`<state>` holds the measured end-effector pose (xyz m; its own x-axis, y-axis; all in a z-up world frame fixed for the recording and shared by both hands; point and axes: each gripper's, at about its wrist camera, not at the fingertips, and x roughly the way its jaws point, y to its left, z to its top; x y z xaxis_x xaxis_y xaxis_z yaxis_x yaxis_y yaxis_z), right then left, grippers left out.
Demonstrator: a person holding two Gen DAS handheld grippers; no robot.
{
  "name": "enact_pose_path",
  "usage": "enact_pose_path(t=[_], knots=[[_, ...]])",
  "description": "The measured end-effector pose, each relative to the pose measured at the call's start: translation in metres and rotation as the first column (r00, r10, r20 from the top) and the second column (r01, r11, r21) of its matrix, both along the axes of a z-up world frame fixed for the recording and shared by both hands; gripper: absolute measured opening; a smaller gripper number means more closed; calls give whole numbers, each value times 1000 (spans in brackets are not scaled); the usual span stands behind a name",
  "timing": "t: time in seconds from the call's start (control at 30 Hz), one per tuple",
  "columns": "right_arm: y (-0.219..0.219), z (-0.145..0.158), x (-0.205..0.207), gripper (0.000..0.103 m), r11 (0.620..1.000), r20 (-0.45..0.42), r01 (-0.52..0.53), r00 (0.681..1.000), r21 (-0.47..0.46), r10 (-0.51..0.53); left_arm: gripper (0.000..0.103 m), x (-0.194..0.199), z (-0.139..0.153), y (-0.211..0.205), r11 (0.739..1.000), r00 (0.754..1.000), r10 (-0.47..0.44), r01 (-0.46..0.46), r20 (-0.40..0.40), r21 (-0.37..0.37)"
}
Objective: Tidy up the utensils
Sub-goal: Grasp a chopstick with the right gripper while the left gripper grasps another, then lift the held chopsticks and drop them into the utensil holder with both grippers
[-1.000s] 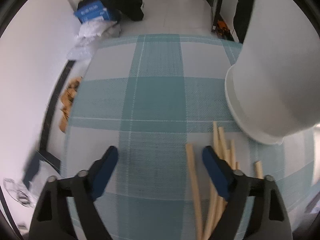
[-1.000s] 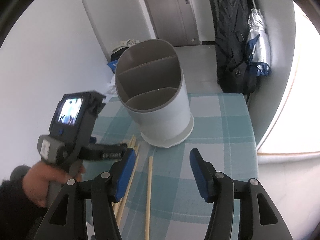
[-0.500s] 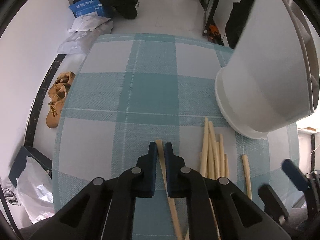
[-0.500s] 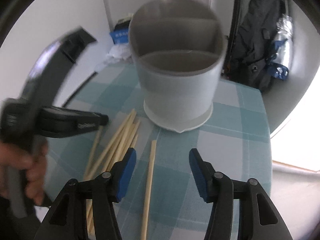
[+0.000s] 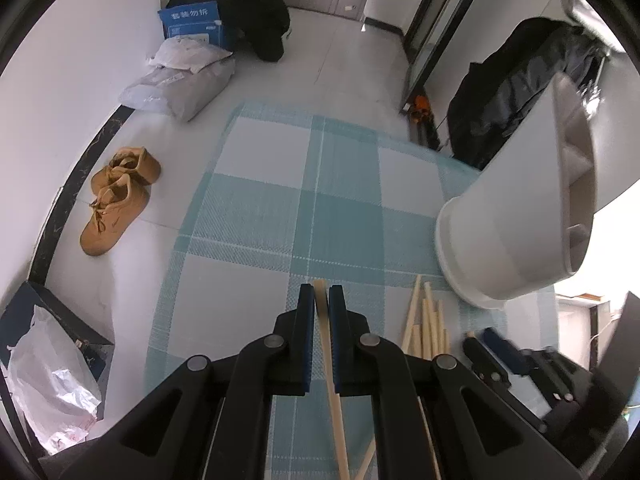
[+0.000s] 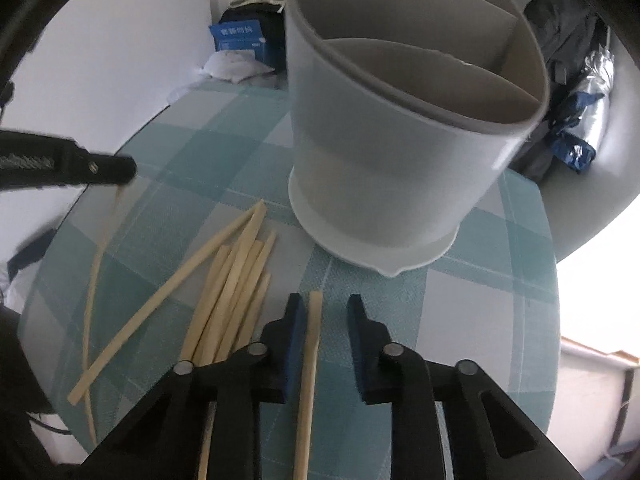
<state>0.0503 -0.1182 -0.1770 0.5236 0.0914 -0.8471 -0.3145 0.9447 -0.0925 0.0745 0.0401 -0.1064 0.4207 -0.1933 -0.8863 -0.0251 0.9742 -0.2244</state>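
- Left wrist view: the left tool (image 5: 319, 296) is pressed together on one chopstick (image 5: 332, 380), pinching it near its far end. A second ago its jaws stood spread over the checked surface (image 5: 248, 208) with nothing between them.
- Same view: the camera now sits higher above the cloth, so I judge the pinched end is coming up. Whether the near end has left the surface cannot be told.
- Same view: the loose pile (image 5: 426, 320) lies beside the foot of the divided holder (image 5: 492, 232). The right tool (image 5: 480, 338) has come in low at the right edge, blurred.
- Right wrist view: the right tool (image 6: 322, 308) has dropped close to the surface and straddles a lone chopstick (image 6: 310, 360), which lies apart from the pile (image 6: 236, 280).
- Same view: its jaws have just been closing. The stick lies against one pad, but a gap shows at the other, so there is no pinch yet.
- Same view: the holder (image 6: 380, 184) stands just beyond, and the compartments that show hold nothing.
- Reading: one stick secured, a second about to be; none is sorted yet. Next is finishing the right pinch, then carrying both to a compartment.
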Motion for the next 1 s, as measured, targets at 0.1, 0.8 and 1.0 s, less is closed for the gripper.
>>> enact_pose_path(t=[0.1,0.8,1.0], knots=[[-1,1,-2,6,1000,5,-7,1000,30,7,3,-4,10,3,1000,999,-14,15,42,-18],[-112,99,-49,6,806,226,66,944,588,-242,46,-2,-9,27,998,998,59,-59,-22,-4],[-115,109,-59,6,798,239,61,938,600,-251,46,10,-30,8,989,998,19,-10,-62,150]])
